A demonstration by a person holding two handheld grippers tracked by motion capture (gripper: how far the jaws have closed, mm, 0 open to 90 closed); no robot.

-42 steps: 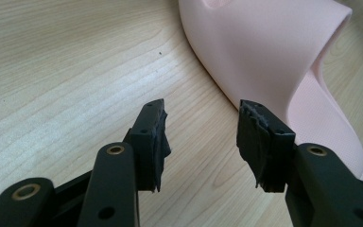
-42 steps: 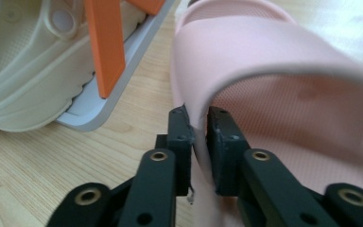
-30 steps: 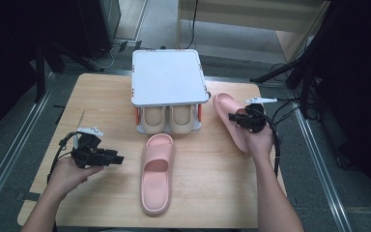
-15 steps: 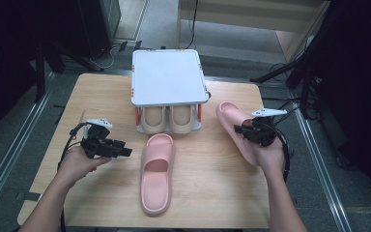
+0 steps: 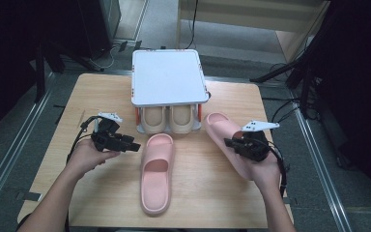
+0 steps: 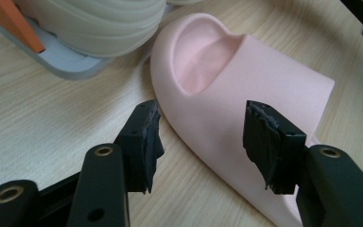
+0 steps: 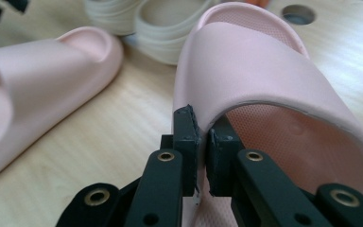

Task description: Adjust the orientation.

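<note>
Right gripper view: claw [image 7: 201, 142] pinching pink slipper [image 7: 264, 75].

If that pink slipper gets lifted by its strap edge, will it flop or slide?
The right tongs pinch the right pink slipper by its strap edge. Thick, foam-like moulding suggests it's light and holds shape. Held off-centre, the heel probably dips.

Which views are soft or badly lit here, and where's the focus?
High view: even overhead light on the table, surroundings fall to near black, mild glare on the white rack top. Left gripper view: jaws and the pink slipper fairly sharp, open left gripper. Right gripper view: right gripper pinching the right slipper's strap, background slipper and rack blurred.
</note>
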